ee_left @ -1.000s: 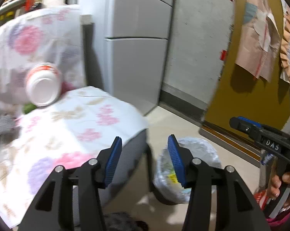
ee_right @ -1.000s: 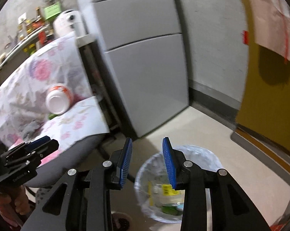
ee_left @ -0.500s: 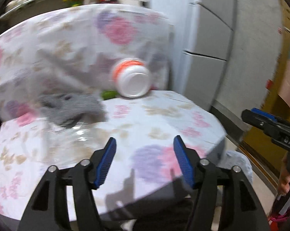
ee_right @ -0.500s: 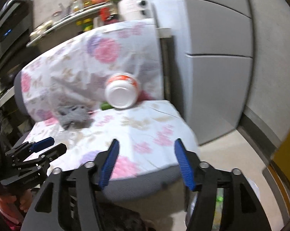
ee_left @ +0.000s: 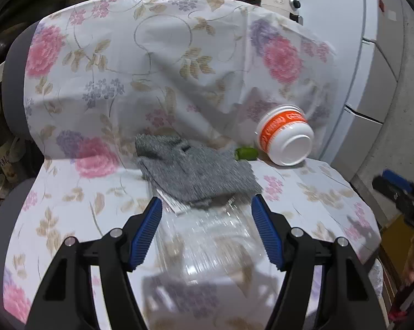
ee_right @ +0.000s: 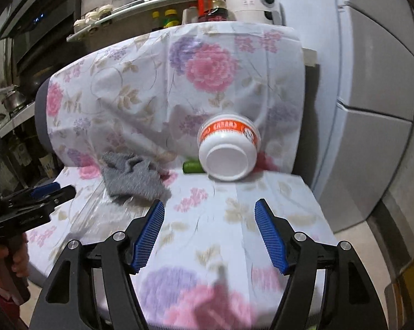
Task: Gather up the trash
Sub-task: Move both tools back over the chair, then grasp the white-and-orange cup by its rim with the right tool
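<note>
Both grippers, left (ee_left: 207, 229) and right (ee_right: 209, 233) (jaws opening), are held empty over the chair (ee_left: 317, 192), so wrapper (ee_left: 207, 236) and cup (ee_right: 229, 151) can be taken.

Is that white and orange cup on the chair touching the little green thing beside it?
Cannot tell. In the right wrist view the cup overlaps the green thing, hiding any gap; in the left wrist view a narrow gap seems to show, but it is blurred.

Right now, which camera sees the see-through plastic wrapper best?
The left wrist view: the clear plastic wrapper lies large in the middle, its top edge under the grey cloth. The right wrist view catches only a blurred sliver at left.
</note>
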Demonstrator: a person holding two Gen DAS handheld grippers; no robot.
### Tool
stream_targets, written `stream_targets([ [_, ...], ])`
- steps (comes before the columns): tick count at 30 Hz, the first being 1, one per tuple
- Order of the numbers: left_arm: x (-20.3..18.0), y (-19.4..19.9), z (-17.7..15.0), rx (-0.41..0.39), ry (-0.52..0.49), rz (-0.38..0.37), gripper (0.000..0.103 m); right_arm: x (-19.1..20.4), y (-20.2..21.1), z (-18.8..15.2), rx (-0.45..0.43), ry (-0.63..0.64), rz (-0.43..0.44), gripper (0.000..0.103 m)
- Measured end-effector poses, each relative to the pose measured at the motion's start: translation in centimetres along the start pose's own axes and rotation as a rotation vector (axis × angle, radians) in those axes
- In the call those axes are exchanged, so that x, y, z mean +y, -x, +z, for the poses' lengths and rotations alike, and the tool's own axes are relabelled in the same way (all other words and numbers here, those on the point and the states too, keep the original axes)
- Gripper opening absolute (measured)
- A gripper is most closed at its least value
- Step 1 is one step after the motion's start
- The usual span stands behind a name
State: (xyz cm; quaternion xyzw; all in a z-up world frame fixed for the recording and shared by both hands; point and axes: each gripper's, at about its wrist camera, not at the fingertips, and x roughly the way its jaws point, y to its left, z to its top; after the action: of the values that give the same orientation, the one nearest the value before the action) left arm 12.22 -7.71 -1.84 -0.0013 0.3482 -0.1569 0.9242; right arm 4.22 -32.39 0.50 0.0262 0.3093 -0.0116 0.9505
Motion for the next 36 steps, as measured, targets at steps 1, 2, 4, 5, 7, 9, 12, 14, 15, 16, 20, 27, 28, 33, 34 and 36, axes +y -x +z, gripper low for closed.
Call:
stream_targets([
  [1,0.1,-0.5,0.4,0.003,-0.002,0.005,0.066,-0.2,-0.9,0.7,-0.002,0.005,-0.005,0.069],
  [2,0.3,-1.0,0.7,0.004,-0.003,0.010,0.066,-0.3,-1.9,1.5,-0.004,0.013,-0.009,0.069],
  [4,0.6,-1.9,1.4,0.007,-0.002,0.017,0.066,-0.6,-4.4,3.4,-0.013,0.037,-0.032,0.069],
  [5,0.7,-2.3,1.7,0.007,0.000,0.020,0.066,-0.7,-6.1,4.5,-0.016,0.049,-0.043,0.068],
  [7,1.1,-3.3,2.4,0.008,0.002,0.030,0.066,-1.0,-8.8,6.1,-0.006,0.048,-0.050,0.065],
  [9,1.4,-4.3,3.0,0.012,0.007,0.040,0.066,-1.4,-11.5,7.3,0.011,0.031,-0.055,0.056],
  [12,1.9,-5.7,3.4,0.023,0.018,0.047,0.066,-1.8,-14.8,8.5,0.025,0.011,-0.055,0.054],
  [14,2.0,-6.4,3.3,0.035,0.022,0.049,0.066,-2.2,-16.4,8.9,0.028,-0.002,-0.060,0.054],
  [15,2.1,-6.7,3.3,0.040,0.024,0.049,0.066,-2.4,-17.0,8.9,0.036,-0.009,-0.057,0.054],
  [16,2.2,-7.0,3.3,0.045,0.026,0.051,0.066,-2.6,-17.6,8.8,0.057,-0.021,-0.052,0.054],
  [20,2.4,-7.5,2.9,0.057,0.041,0.045,0.066,-2.7,-15.7,6.8,0.084,-0.033,-0.050,0.055],
  [27,2.4,-7.0,2.0,0.064,0.053,0.033,0.066,-2.6,-10.3,0.7,0.239,-0.071,0.054,0.056],
  [28,2.4,-6.8,1.9,0.065,0.055,0.033,0.066,-2.7,-9.3,0.3,0.225,-0.070,0.046,0.056],
  [33,2.2,-5.7,1.2,0.064,0.058,0.037,0.066,-4.0,-6.6,0.6,0.135,-0.133,0.029,0.062],
  [34,2.2,-5.5,1.1,0.064,0.057,0.038,0.066,-4.0,-6.7,1.0,0.126,-0.145,0.019,0.062],
  [36,2.2,-5.1,1.0,0.061,0.056,0.045,0.066,-4.2,-7.6,1.6,0.117,-0.151,-0.030,0.062],
])
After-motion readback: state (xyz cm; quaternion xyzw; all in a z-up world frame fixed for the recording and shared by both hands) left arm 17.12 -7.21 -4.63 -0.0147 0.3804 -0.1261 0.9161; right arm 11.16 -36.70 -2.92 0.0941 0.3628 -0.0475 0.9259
